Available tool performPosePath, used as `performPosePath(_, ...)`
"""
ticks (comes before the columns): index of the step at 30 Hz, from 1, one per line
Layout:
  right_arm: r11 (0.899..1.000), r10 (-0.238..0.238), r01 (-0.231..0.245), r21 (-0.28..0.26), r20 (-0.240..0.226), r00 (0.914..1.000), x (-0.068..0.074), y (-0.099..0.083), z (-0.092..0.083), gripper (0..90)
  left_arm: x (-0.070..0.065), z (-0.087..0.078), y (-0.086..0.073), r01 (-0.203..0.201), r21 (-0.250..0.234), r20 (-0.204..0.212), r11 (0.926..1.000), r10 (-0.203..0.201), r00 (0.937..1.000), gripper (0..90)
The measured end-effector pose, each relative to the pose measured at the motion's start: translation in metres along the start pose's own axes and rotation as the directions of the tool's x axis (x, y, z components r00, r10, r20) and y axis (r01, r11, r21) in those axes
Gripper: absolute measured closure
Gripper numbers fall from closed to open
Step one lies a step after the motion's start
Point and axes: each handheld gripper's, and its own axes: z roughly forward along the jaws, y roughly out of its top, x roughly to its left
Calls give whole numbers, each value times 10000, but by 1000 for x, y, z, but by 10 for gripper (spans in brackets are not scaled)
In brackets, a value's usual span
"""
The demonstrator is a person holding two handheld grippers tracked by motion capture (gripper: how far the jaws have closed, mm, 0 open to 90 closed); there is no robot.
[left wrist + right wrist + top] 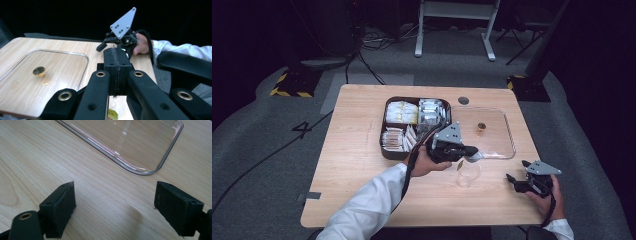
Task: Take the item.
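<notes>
My left gripper [472, 151] hovers over the table's middle, at the near left corner of a clear flat lid [508, 131] with a gold knob [481, 127]. Its jaws are pressed together [116, 53]. A small white bit shows at the tip; I cannot tell if it is pinched. Just below stands a clear glass [468, 175], and a yellow-tagged item [112, 115] lies under the jaws. My right gripper [516, 171] rests near the front right edge, open [115, 205], nothing between its pads, pointing at the lid's corner [140, 145].
A dark compartment tray [385, 131] with several yellow and white packets sits left of the lid. A round grey grommet [463, 100] marks the table's far edge. Bare wood lies to the left and front. In the left gripper view the right gripper [107, 42] shows beyond the lid [85, 60].
</notes>
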Motion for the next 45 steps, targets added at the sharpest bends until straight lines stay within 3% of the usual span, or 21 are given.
performPosePath(9, 10000, -15, 15, 3, 1, 10000, 0, 0, 0, 176, -3, 17, -1, -67, 207, 276, 9998, 62, 9996, 895)
performPosePath(21, 10000, -67, 67, -5, 34, 10000, 0, 0, 0, 176, 7, 38, -32, 361, 952, 277, 9948, -389, 9989, 890)
performPosePath(28, 10000, -57, 57, -6, 47, 10000, 1, 0, 0, 177, 10, 49, -45, 240, 1526, 96, 9880, -257, 9996, 865)
performPosePath(38, 9999, -110, 110, -18, 69, 9999, 1, 0, 0, 177, 14, 55, -54, 277, 1786, -125, 9835, -259, 9996, 803)
performPosePath(45, 10000, -83, 83, -7, 58, 9999, 1, 0, 0, 177, 15, 52, -53, 266, 1745, -231, 9843, -229, 9995, 761)
